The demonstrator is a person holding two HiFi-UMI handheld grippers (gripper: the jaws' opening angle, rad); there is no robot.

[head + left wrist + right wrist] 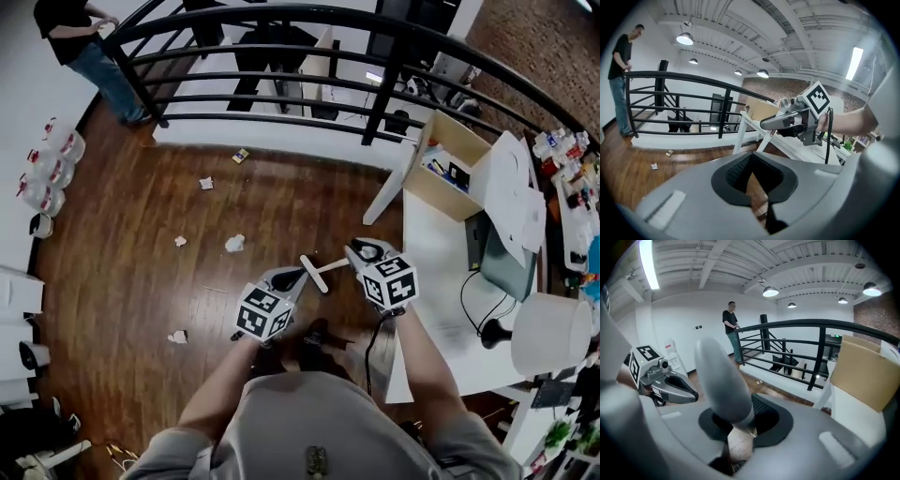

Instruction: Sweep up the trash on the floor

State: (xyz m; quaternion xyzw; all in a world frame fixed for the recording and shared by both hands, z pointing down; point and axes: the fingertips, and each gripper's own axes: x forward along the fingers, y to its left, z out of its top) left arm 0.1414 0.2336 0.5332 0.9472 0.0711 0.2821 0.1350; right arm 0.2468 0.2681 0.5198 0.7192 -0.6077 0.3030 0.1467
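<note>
Operator at the railing, seen from the head and along each tool. Your right gripper [740, 437] has its jaws clamped partway closed around a handle [723, 380]. The handle is a grey tapered grip over a pale wooden shaft, and it rises from between the pads, leaning up and to the left in the right gripper view. Your left gripper [757, 187] carries nothing: its jaws are pressed together, and only the wooden floor [141, 244] shows past them. In the head view the two grippers sit side by side in front of your body, near each other but apart. A pale stick [314, 274] lies between them, one end at the right gripper's jaws. The trash lies on the floor ahead and to your left, apart from both grippers. A crumpled white wad [234, 244] is nearest the jaws, with a smaller scrap [180, 241] just beside it to the left. A third scrap [206, 183] lies farther out, and a yellowish piece [241, 156] sits close under the black railing [281, 56]. A last scrap [177, 337] lies near your left side. To your right stands a white table [441, 281] bearing a cardboard box [450, 164] and a white lamp shade [553, 333]. A person [84, 47] stands at the far left end of the railing.
</note>
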